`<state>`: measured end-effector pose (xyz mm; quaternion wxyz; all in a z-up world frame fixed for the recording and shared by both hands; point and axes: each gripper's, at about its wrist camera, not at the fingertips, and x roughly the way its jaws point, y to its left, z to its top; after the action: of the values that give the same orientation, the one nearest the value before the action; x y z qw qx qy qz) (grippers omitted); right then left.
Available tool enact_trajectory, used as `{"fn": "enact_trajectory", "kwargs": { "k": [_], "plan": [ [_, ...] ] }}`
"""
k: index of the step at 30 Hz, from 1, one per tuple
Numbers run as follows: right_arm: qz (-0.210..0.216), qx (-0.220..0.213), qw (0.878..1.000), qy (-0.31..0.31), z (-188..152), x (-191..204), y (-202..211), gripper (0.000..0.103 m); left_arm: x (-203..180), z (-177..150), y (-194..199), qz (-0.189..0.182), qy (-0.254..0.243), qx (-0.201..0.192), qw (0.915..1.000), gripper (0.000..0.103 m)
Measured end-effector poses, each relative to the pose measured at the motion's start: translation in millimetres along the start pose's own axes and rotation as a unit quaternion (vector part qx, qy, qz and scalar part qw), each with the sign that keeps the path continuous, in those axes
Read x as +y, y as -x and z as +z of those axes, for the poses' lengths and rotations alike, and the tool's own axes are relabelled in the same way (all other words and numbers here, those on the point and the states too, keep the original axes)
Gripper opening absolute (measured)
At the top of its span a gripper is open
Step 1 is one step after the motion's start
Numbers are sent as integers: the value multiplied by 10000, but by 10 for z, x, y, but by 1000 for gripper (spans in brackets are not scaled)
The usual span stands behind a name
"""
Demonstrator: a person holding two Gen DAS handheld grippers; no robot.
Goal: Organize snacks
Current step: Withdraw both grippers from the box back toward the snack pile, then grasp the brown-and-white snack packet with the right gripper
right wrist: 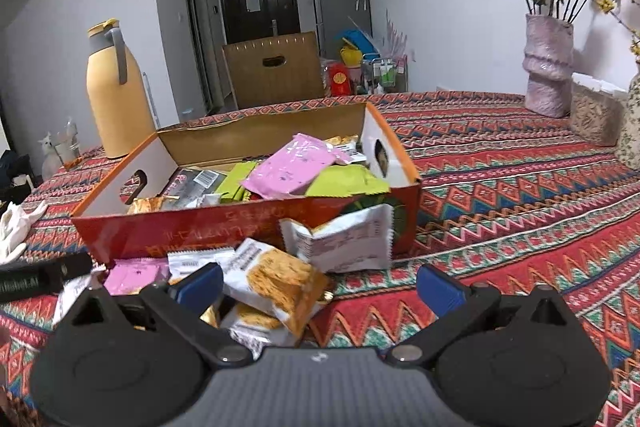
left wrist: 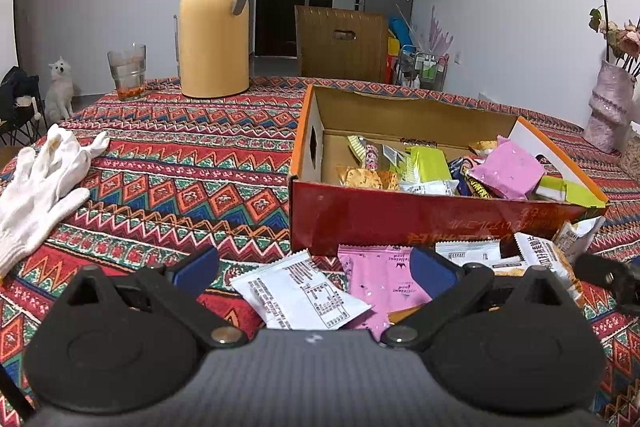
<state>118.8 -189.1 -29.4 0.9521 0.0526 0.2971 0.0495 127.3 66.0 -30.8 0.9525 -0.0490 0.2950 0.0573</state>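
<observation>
A red cardboard box [left wrist: 400,219] [right wrist: 200,227] stands on the patterned tablecloth, holding several snack packets in pink, green and white. Loose packets lie in front of it: a white packet [left wrist: 300,291], a pink packet [left wrist: 380,275] and a cracker packet [right wrist: 280,283]. Another white packet [right wrist: 348,239] leans on the box's front wall. My left gripper [left wrist: 316,271] is open above the white and pink packets. My right gripper [right wrist: 320,285] is open, with the cracker packet lying between its fingers, not clamped.
A yellow thermos [left wrist: 214,23] and a glass [left wrist: 127,73] stand at the far left of the table. White gloves [left wrist: 40,179] lie at the left. A pink vase of flowers [right wrist: 548,67] stands at the far right. A wooden chair [left wrist: 340,45] is behind the table.
</observation>
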Motion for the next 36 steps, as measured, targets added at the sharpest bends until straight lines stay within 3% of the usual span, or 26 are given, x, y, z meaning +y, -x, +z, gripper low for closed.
{"fn": "enact_trajectory", "kwargs": {
  "k": [11,15,18,20,22,25,26,27,28,36],
  "plan": [
    [-13,381,9993,-60,154,148,-435,100,72,-34,-58,-116,234,13,9997,103],
    [-106,553,9983,-133,170,179,-561,85,80,-39,-72,-72,286,10,9996,103],
    [-13,693,9975,-149,153,207,-622,65,106,-36,-52,-100,359,-37,9993,103],
    [55,799,9963,-315,148,195,-633,61,123,-32,-55,-143,396,-21,9991,103],
    [148,849,9952,-461,157,160,-631,44,139,-30,-59,-179,445,6,9988,103],
    [139,861,9949,-502,158,123,-601,39,163,-30,-51,-184,520,-1,9985,103],
    [109,849,9952,-476,152,120,-587,32,166,-31,-47,-192,534,-6,9984,103],
    [70,843,9953,-462,147,114,-575,12,171,-34,-42,-203,547,-8,9983,103],
    [66,868,9951,-478,147,96,-566,6,175,-35,-40,-216,558,-9,9982,103],
    [-76,754,9964,-384,167,58,-450,6,190,-41,-9,-269,631,-49,9976,103]
  ]
}}
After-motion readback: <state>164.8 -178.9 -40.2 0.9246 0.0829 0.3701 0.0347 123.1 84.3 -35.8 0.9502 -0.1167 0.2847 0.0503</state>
